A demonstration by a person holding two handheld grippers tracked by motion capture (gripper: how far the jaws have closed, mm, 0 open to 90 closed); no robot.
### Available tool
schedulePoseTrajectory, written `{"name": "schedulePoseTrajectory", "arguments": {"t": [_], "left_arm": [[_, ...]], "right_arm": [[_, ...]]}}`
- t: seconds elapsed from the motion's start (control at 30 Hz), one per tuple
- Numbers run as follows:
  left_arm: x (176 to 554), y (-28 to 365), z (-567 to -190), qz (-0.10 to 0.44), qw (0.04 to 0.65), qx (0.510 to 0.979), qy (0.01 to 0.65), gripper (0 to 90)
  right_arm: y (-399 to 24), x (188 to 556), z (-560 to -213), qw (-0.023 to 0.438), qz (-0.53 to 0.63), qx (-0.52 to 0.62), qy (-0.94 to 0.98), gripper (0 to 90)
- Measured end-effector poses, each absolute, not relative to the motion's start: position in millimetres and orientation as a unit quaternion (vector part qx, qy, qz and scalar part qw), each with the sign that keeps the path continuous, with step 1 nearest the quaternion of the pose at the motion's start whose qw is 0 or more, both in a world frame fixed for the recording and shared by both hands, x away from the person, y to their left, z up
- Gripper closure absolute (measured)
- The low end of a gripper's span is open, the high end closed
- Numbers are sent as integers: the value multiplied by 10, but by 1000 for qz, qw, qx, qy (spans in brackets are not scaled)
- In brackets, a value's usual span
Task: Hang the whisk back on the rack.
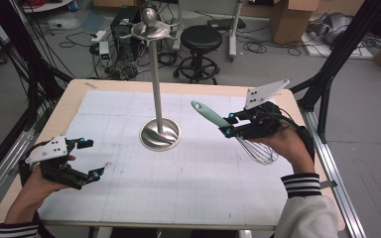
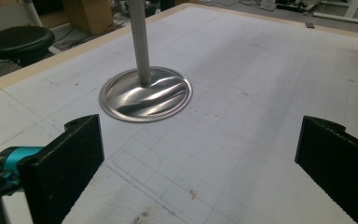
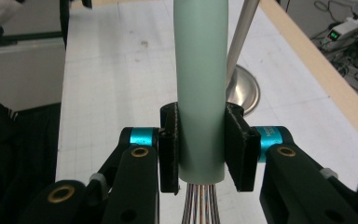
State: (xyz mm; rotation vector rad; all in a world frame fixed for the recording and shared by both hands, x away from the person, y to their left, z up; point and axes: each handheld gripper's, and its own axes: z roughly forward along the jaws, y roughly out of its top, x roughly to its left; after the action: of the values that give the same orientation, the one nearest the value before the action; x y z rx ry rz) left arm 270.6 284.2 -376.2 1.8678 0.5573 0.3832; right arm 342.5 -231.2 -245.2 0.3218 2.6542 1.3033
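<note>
A whisk with a pale green handle and wire loops is held above the right part of the table. My right gripper is shut on that handle, with the wires hanging below the pads. The handle's tip points toward the steel stand, a thin pole on a round base with hooks at the top. The stand's base lies ahead of my left gripper, which rests at the table's left side, open and empty.
A white gridded mat covers the wooden table. Behind the table stand a black stool, cables and cardboard boxes. Black frame legs rise at the right.
</note>
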Motion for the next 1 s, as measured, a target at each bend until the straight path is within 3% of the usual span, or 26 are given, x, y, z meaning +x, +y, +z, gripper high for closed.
{"name": "schedulePoseTrajectory", "arguments": {"t": [1.0], "left_arm": [[2729, 2824, -3790, 159, 541, 791, 237, 17]], "right_arm": [[-2298, 3839, -1737, 90, 488, 119, 860, 694]]}}
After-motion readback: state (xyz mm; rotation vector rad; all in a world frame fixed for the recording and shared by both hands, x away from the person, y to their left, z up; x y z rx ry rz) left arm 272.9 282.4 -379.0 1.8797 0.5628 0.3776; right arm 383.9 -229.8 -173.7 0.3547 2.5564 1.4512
